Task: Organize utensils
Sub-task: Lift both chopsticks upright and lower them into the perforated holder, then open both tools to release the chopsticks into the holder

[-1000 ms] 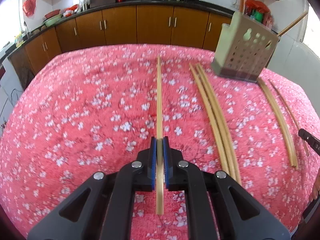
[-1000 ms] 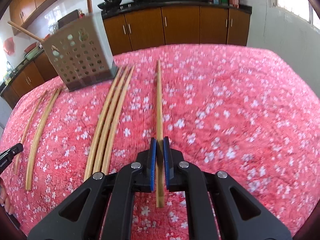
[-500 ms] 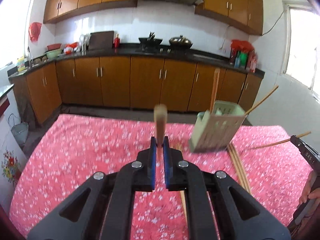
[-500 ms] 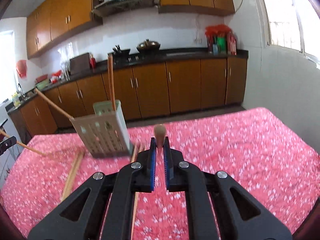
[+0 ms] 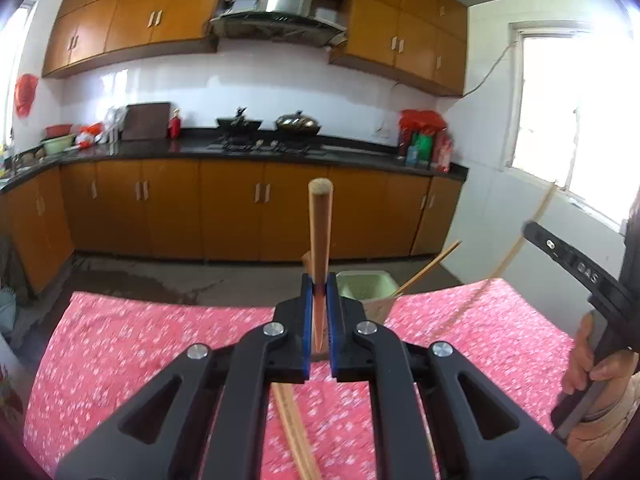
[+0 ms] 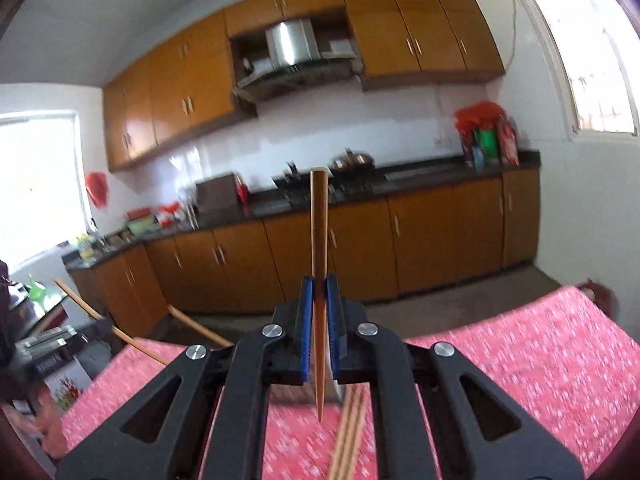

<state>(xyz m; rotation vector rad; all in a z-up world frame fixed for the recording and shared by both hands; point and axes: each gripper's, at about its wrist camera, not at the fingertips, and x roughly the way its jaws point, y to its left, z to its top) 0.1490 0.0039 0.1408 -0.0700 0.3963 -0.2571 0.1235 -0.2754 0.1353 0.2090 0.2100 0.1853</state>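
**Now both chopsticks are off the cloth and up in the air**

Left wrist view: here the left gripper is clamped on a wooden chopstick, its blue pads pressed against the shaft. A second ago that stick lay flat on the red floral tablecloth; now it is raised and points out towards the kitchen cabinets, blunt end away from the camera. The green utensil holder sits just beyond and slightly right of the gripper tips, with one chopstick already leaning out of its right side. Loose chopsticks remain on the cloth, nearer the camera than the holder. Right of the holder, the person's other hand and its tool show at the frame edge.

Right wrist view: likewise the right gripper is closed on a second chopstick, lifted from the cloth over the last second, its pointed end hanging below the jaws. The holder itself is hidden behind the gripper body; sticks on the cloth lie just below it.

In my judgement the pickup is done for both sticks, and what remains is carrying each over the holder's open top and lowering it in. The raised tilt suits that, though the right one looks thick-end-forward.
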